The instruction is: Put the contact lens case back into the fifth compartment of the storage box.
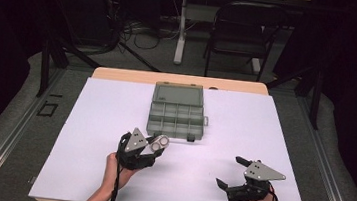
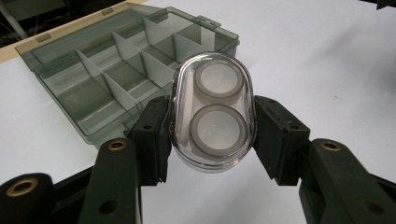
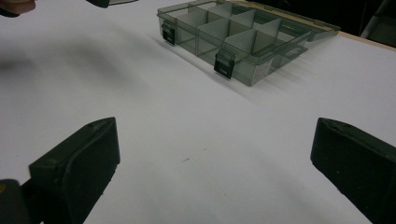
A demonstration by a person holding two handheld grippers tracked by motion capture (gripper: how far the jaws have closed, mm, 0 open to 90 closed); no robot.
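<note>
My left gripper is shut on a clear oval case with two grey-rimmed round cups inside; its pads press on both long sides. The case hangs just in front of an open grey-green compartment box whose several cells look empty and whose lid lies flat behind it. My right gripper rests low over the white sheet at the front right, its jaws wide apart with nothing between them. The box lies ahead of it, two dark latches facing it.
A white sheet covers the wooden table. Beyond the far edge stand a black chair, a white table leg and loose cables on the floor.
</note>
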